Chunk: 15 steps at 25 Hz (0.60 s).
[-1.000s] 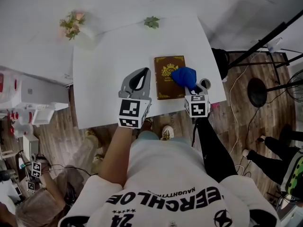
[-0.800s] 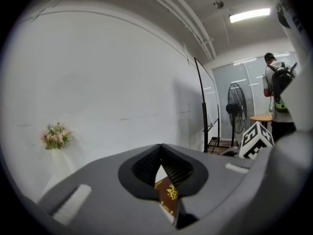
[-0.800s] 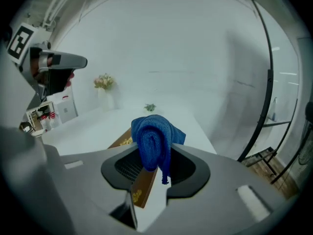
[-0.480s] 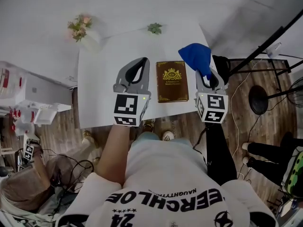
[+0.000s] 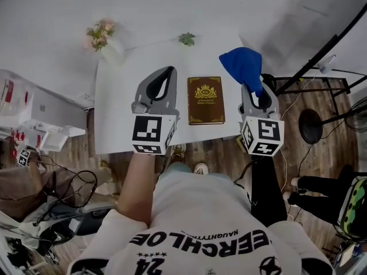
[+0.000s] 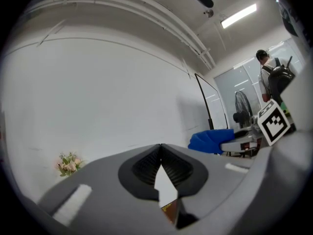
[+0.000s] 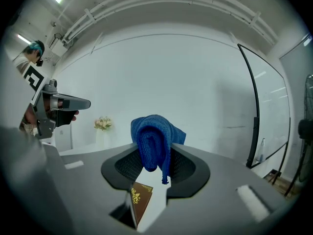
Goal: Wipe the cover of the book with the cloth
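Note:
A brown book [image 5: 206,100] with a gold crest lies flat on the white table [image 5: 120,96], between my two grippers in the head view. My right gripper [image 5: 256,90] is raised right of the book and shut on a blue cloth [image 5: 243,66], which bunches out past its jaws. In the right gripper view the cloth [image 7: 154,141] hangs from the shut jaws, with the book [image 7: 139,200] seen below them. My left gripper [image 5: 161,86] is held left of the book, shut and empty. A sliver of the book [image 6: 168,210] shows under its jaws.
A small flower bunch [image 5: 100,35] and a green sprig [image 5: 186,39] sit at the table's far edge. A black stand [image 5: 312,119] and cables are on the wooden floor to the right. Someone sits by equipment at the lower left [image 5: 23,176].
My right gripper lifted the blue cloth off the book and swung it up and to the right. The book's cover is now fully in sight. The left gripper shifted slightly left.

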Tool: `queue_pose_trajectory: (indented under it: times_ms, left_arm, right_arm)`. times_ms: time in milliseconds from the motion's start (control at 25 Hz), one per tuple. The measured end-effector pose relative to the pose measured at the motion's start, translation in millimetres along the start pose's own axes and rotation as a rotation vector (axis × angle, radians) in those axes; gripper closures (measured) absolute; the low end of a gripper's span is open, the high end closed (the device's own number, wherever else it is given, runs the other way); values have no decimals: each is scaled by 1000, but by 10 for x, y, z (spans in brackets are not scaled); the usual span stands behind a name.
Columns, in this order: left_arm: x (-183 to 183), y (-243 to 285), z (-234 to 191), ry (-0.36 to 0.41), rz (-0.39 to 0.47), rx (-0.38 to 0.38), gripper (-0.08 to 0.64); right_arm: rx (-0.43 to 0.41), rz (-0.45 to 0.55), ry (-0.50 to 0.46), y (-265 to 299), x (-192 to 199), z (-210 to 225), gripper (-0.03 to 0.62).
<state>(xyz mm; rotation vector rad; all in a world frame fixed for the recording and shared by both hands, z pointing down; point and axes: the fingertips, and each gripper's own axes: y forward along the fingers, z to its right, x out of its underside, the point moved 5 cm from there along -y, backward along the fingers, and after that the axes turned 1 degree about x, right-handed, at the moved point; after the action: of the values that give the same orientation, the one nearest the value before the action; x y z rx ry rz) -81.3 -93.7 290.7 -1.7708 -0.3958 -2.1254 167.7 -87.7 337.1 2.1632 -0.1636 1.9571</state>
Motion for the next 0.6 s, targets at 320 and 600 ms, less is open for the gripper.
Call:
queue_pose_trajectory:
  times_ms: [320, 600]
  left_arm:
    - [-53, -75, 84, -3, 14, -4, 502]
    - [-64, -118, 96, 1, 16, -5, 502]
  right_arm:
    - [-3, 4, -8, -112, -17, 9, 465]
    - [-10, 3, -6, -139, -6, -18, 465]
